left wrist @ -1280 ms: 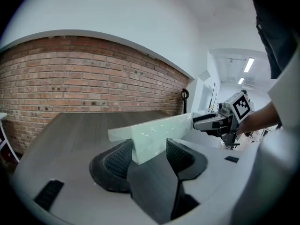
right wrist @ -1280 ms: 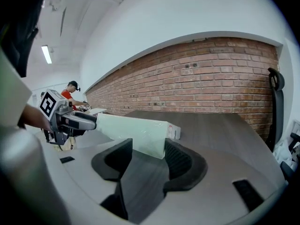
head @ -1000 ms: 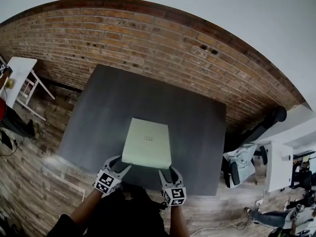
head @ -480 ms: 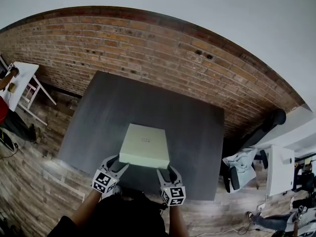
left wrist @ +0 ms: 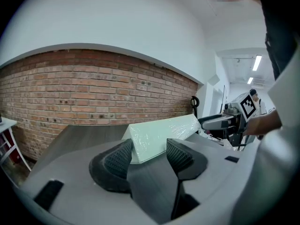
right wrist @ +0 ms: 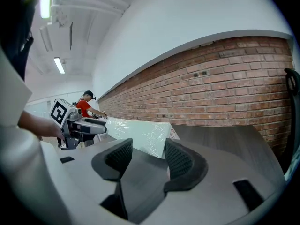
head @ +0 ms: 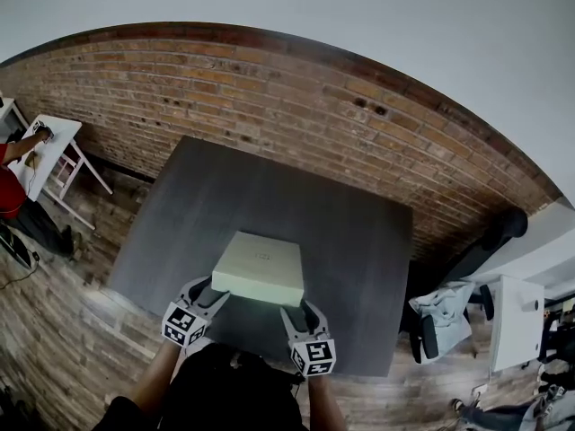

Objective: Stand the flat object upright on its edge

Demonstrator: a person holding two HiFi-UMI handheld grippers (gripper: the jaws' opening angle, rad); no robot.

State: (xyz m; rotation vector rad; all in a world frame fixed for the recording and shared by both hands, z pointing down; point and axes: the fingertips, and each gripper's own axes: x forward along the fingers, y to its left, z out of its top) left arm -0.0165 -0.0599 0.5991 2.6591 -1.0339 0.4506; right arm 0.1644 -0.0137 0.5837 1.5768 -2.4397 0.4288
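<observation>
The shrink-wrapped pale green box (head: 260, 263) is over the near part of the dark grey table (head: 359, 232), its near edge lifted and its far edge lower. The left hand-held gripper (head: 208, 287) clamps its near-left corner between widely spread pads. The right hand-held gripper (head: 299, 308) grips the near-right corner.

I hold both grippers low in the frame. The left gripper (head: 208, 288) sits just left of centre and the right gripper (head: 301, 311) just right of it. Both point up-frame, tipped slightly down. Each grips a near corner of the box (head: 260, 266), jaws set wide. My left forearm (head: 151, 380) and right forearm (head: 323, 409) run off the bottom edge.
</observation>
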